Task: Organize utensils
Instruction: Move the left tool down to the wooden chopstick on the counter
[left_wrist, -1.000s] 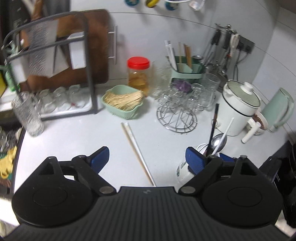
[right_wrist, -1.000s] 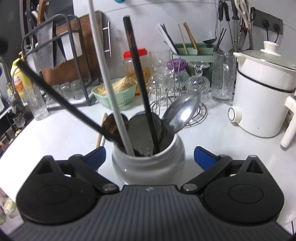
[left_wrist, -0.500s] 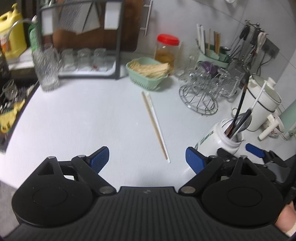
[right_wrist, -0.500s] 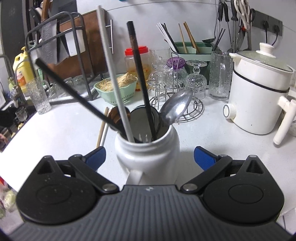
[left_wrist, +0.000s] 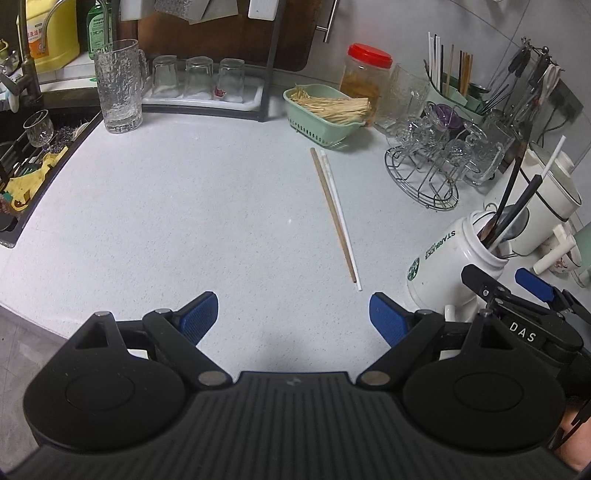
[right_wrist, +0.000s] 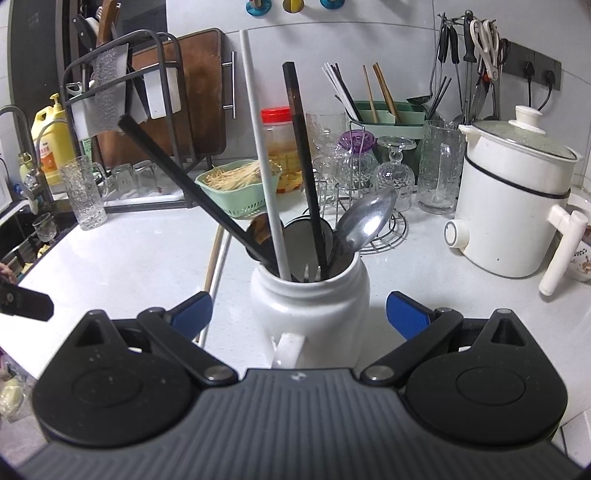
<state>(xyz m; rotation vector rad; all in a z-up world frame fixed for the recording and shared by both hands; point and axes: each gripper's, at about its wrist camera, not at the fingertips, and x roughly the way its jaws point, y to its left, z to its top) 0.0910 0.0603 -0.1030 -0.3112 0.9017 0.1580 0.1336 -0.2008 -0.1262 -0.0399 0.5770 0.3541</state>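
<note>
A white Starbucks mug (right_wrist: 310, 299) (left_wrist: 448, 258) stands on the counter holding black chopsticks (right_wrist: 301, 155), a white chopstick (right_wrist: 262, 155), a steel spoon (right_wrist: 364, 225) and a ladle. My right gripper (right_wrist: 299, 310) is open, its blue pads on either side of the mug with gaps. Two loose chopsticks, one wooden (left_wrist: 333, 212) and one white (left_wrist: 341, 218), lie side by side on the counter. My left gripper (left_wrist: 293, 314) is open and empty, above bare counter, with the loose pair ahead and slightly right.
A green basket of wooden sticks (left_wrist: 327, 109), a red-lidded jar (left_wrist: 365, 79), a wire rack of glasses (left_wrist: 439, 162), a green utensil holder (right_wrist: 388, 118) and a white cooker (right_wrist: 513, 206) line the back. A sink (left_wrist: 26, 155) is at the left edge.
My left gripper has pulled back and swung left, so more bare counter and the sink show. My right gripper has drawn back slightly from the mug, staying open.
</note>
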